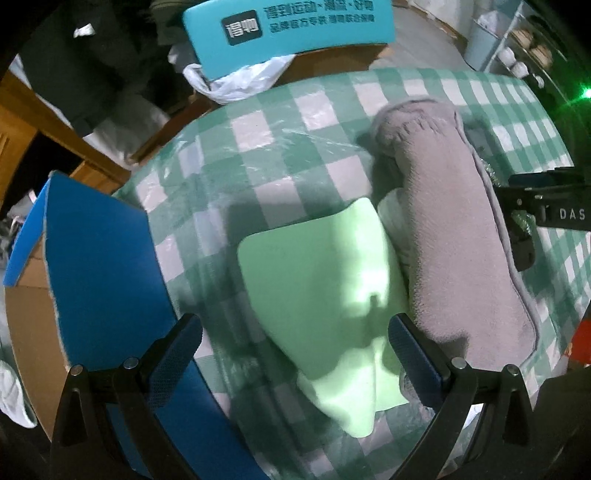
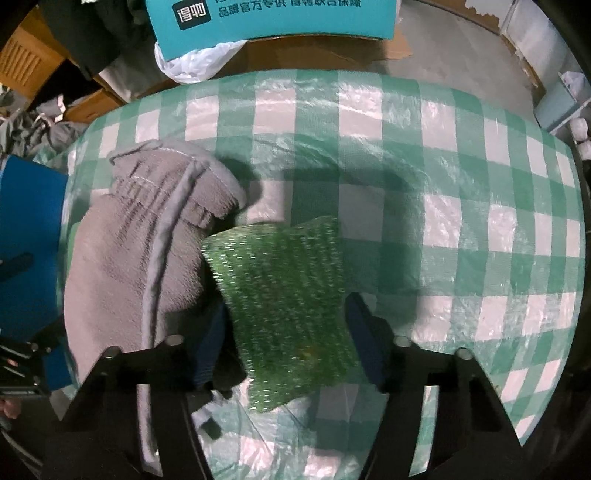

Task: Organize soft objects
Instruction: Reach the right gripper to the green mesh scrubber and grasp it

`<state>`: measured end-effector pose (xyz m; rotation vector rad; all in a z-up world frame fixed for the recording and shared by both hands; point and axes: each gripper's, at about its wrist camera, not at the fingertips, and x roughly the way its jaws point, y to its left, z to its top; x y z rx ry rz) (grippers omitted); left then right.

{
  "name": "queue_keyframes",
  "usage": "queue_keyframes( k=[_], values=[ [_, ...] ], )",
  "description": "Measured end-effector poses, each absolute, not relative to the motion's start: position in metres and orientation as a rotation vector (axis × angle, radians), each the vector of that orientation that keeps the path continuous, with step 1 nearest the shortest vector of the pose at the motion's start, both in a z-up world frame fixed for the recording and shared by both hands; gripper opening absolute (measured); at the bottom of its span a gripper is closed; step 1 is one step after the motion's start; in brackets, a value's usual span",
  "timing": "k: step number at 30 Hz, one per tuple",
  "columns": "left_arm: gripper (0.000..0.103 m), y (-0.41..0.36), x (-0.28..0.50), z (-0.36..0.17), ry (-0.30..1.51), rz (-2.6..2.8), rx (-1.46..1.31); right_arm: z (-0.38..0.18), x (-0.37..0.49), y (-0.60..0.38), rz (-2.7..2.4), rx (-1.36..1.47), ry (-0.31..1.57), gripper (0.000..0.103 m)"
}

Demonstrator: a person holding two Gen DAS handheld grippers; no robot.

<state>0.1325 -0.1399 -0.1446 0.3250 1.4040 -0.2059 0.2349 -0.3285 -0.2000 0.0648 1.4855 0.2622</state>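
Observation:
A pale green foam piece point(image 1: 332, 295) lies on the checked tablecloth point(image 1: 258, 147), between the fingers of my left gripper point(image 1: 295, 354), which is open around it. A grey fleece item point(image 1: 461, 240) lies just right of it and also shows in the right wrist view point(image 2: 122, 258). My right gripper point(image 2: 288, 336) has a glittery green mesh sponge point(image 2: 284, 295) between its fingers; the fingers touch its two sides. The right gripper shows at the left view's right edge point(image 1: 524, 229).
A blue-topped cardboard box point(image 1: 92, 277) stands at the table's left edge. A teal box with print point(image 1: 288, 26) and a white plastic bag point(image 1: 236, 81) lie beyond the far edge. The tablecloth stretches right of the sponge point(image 2: 480, 221).

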Motion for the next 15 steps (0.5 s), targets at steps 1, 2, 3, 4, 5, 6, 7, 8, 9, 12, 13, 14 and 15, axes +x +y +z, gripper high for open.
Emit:
queue_keyframes(
  k=[1,2,3,4,5,6,7,8,9,12,13,14,15],
  values=[
    [0.102,-0.142,0.132,-0.146,1.405,-0.209,0.332,-0.201,0.235,-0.331,0.264,0.074,1.493,0.046],
    [0.102,-0.144,0.133,-0.148,1.408,-0.213,0.340,-0.203,0.233,-0.334,0.266,0.087,1.500,0.042],
    [0.102,-0.145,0.133,-0.150,1.410,-0.216,0.343,-0.204,0.232,-0.337,0.267,0.102,1.505,0.034],
    [0.102,-0.146,0.133,-0.151,1.412,-0.218,0.346,-0.204,0.232,-0.339,0.266,0.115,1.506,0.029],
    [0.102,-0.147,0.134,-0.153,1.416,-0.219,0.348,-0.204,0.231,-0.344,0.260,0.127,1.504,0.028],
    [0.102,-0.148,0.134,-0.154,1.418,-0.218,0.348,-0.204,0.229,-0.347,0.253,0.130,1.502,0.028],
    [0.102,-0.148,0.135,-0.156,1.420,-0.217,0.347,-0.204,0.227,-0.351,0.243,0.129,1.499,0.028],
    [0.102,-0.147,0.136,-0.157,1.425,-0.216,0.345,-0.204,0.226,-0.355,0.230,0.122,1.498,0.028],
    [0.102,-0.147,0.137,-0.158,1.428,-0.214,0.342,-0.204,0.223,-0.358,0.223,0.118,1.498,0.028],
    [0.102,-0.147,0.136,-0.163,1.439,-0.206,0.341,-0.204,0.222,-0.362,0.199,0.113,1.491,0.028],
    [0.102,-0.148,0.135,-0.165,1.441,-0.204,0.341,-0.203,0.221,-0.364,0.193,0.110,1.488,0.028],
    [0.102,-0.148,0.135,-0.166,1.443,-0.202,0.340,-0.203,0.221,-0.366,0.185,0.108,1.485,0.031],
    [0.102,-0.148,0.135,-0.168,1.445,-0.200,0.342,-0.201,0.219,-0.366,0.178,0.109,1.482,0.038]
  ],
)
